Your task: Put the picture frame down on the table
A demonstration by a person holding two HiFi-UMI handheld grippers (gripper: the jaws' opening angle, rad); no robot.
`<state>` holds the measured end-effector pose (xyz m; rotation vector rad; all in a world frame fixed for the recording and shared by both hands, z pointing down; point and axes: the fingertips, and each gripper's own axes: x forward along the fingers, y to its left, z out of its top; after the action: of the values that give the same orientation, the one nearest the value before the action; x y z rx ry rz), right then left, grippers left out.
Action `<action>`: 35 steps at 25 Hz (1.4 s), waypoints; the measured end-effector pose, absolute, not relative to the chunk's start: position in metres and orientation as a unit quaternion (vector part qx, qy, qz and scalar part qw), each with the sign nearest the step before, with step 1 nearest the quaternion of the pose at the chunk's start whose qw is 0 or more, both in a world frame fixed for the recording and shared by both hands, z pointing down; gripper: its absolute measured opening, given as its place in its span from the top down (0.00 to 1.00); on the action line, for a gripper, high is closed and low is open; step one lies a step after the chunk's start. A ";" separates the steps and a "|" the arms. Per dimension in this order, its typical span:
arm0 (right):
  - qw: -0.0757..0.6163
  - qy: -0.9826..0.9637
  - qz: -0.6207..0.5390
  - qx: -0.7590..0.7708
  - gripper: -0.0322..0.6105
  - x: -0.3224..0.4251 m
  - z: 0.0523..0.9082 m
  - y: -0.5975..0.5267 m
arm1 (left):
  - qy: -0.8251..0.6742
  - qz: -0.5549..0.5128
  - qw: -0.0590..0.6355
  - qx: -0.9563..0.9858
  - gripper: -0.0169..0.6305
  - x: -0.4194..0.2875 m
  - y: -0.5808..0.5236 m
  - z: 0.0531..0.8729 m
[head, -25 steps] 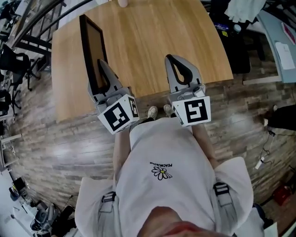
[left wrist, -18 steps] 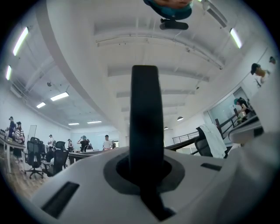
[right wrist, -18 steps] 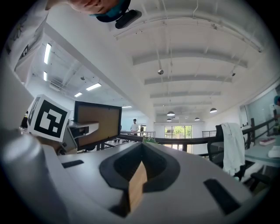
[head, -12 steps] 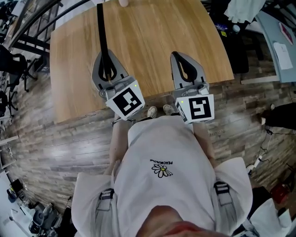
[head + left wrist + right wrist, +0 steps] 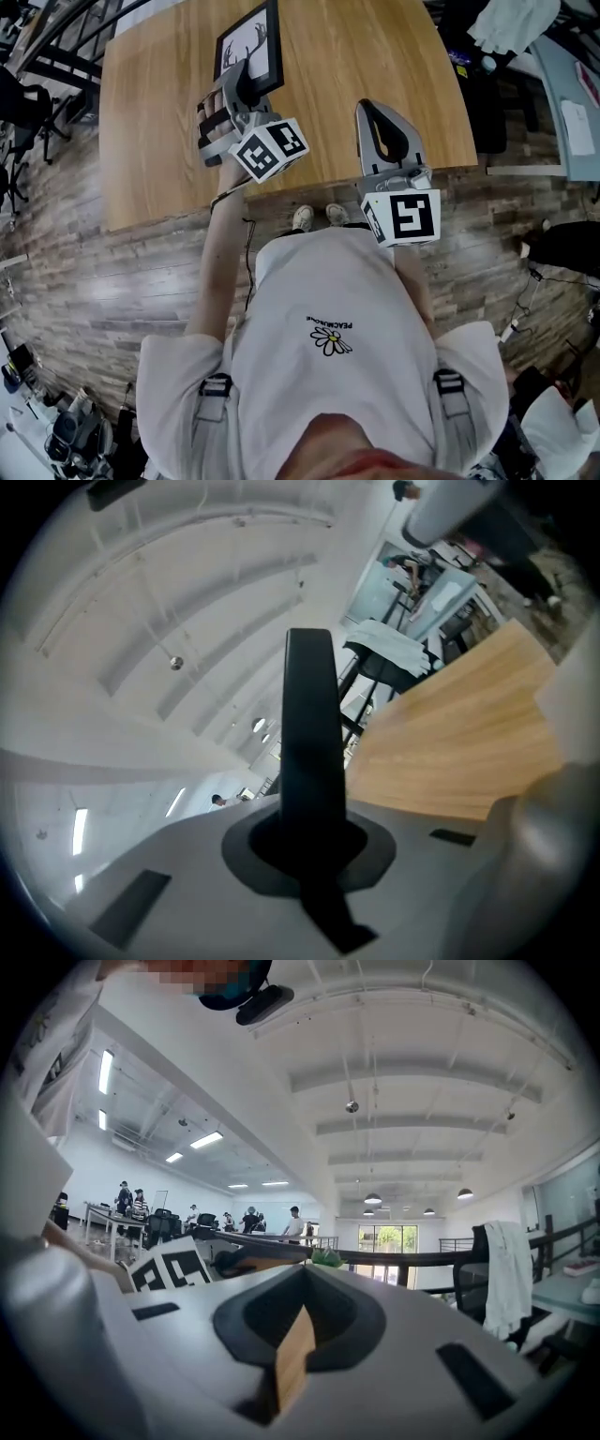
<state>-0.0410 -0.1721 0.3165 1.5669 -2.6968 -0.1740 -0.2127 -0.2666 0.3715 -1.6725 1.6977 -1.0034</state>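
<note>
The picture frame point(image 5: 249, 45) is black with a white antler drawing. It tilts face-up above the far part of the wooden table point(image 5: 141, 112). My left gripper point(image 5: 242, 84) is shut on its near edge, arm stretched out over the table. In the left gripper view the frame's black edge point(image 5: 309, 733) runs straight up from between the jaws of the left gripper point(image 5: 307, 855). My right gripper point(image 5: 377, 114) hovers over the table's near right part, shut with nothing in it. In the right gripper view, only a sliver of wood shows through the right gripper point(image 5: 295, 1335).
The table's front edge lies just past the person's shoes point(image 5: 314, 217). Black chairs point(image 5: 19, 103) stand to the left on the plank floor. A white cloth point(image 5: 506, 21) and a cluttered desk point(image 5: 562, 84) stand at the right.
The left gripper reached farther over the table and turned the frame from edge-on to face-up, so its picture now shows. The right gripper has hardly moved.
</note>
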 end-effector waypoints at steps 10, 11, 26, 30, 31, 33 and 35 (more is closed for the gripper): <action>0.035 -0.857 -0.037 0.513 0.93 -0.023 0.333 -0.164 | 0.485 -0.517 0.273 -0.651 0.94 -0.187 -0.293 0.490; 0.036 -0.856 -0.036 0.515 0.94 -0.021 0.334 -0.164 | 0.468 -0.534 0.272 -0.650 0.94 -0.186 -0.295 0.503; 0.047 -0.862 -0.003 0.504 0.94 -0.021 0.353 -0.162 | 0.365 -0.650 0.289 -0.601 0.94 -0.192 -0.294 0.590; 0.045 -0.864 0.008 0.502 0.94 -0.023 0.357 -0.165 | 0.358 -0.652 0.300 -0.597 0.93 -0.187 -0.297 0.591; 0.046 -0.864 0.010 0.501 0.94 -0.024 0.358 -0.165 | 0.355 -0.652 0.301 -0.598 0.93 -0.187 -0.297 0.592; 0.046 -0.865 0.013 0.500 0.94 -0.024 0.360 -0.165 | 0.342 -0.657 0.288 -0.607 0.91 -0.187 -0.295 0.599; 0.045 -0.864 0.020 0.502 0.93 -0.023 0.364 -0.166 | 0.310 -0.671 0.246 -0.627 0.79 -0.186 -0.286 0.613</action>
<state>-0.0230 -0.1664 0.3638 1.5322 -2.6378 0.0596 -0.1865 -0.2865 0.6132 -1.7109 0.8458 -1.8319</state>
